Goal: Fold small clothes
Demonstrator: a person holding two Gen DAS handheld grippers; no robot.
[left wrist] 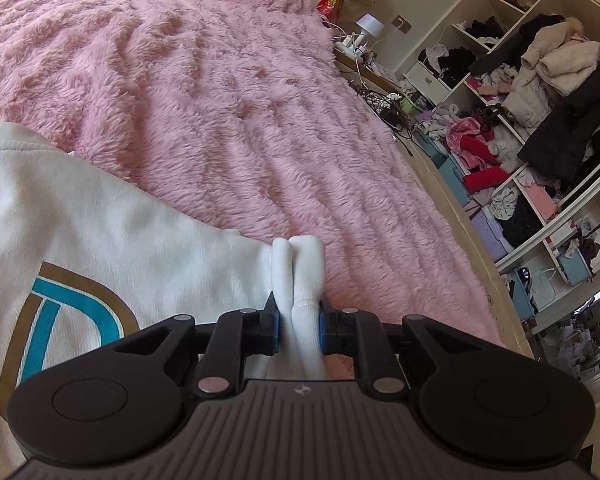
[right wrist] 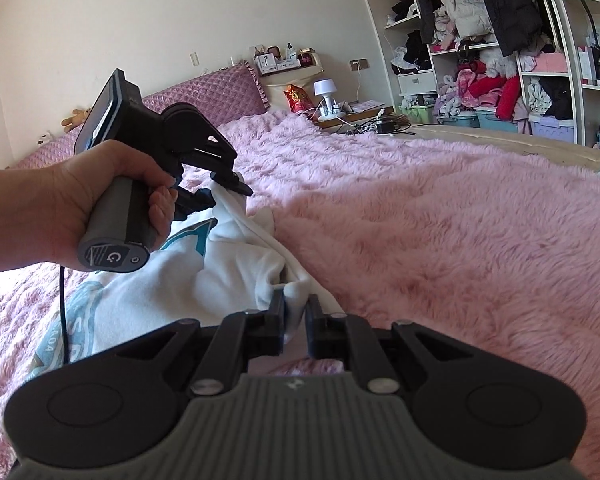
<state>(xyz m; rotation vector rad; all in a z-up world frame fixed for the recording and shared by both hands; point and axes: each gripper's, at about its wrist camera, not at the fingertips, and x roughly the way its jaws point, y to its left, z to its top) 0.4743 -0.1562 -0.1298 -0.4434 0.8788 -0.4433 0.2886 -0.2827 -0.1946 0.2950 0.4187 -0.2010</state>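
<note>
A white sweatshirt (left wrist: 100, 240) with a teal and gold print lies on the pink furry bedspread (left wrist: 220, 80). My left gripper (left wrist: 299, 320) is shut on a bunched fold of its edge. In the right wrist view the sweatshirt (right wrist: 204, 264) spreads left of centre, partly lifted. My right gripper (right wrist: 295, 320) is shut on another bunched edge of it, just above the bedspread (right wrist: 440, 240). The left gripper (right wrist: 224, 188), held by a hand, shows in the right wrist view farther along the same edge, gripping the cloth.
Open wardrobe shelves (left wrist: 540, 100) crammed with clothes stand to the right of the bed. A bedside table with a white lamp (right wrist: 326, 94), cables and a red snack bag (right wrist: 296, 98) sits by the purple headboard (right wrist: 204, 96).
</note>
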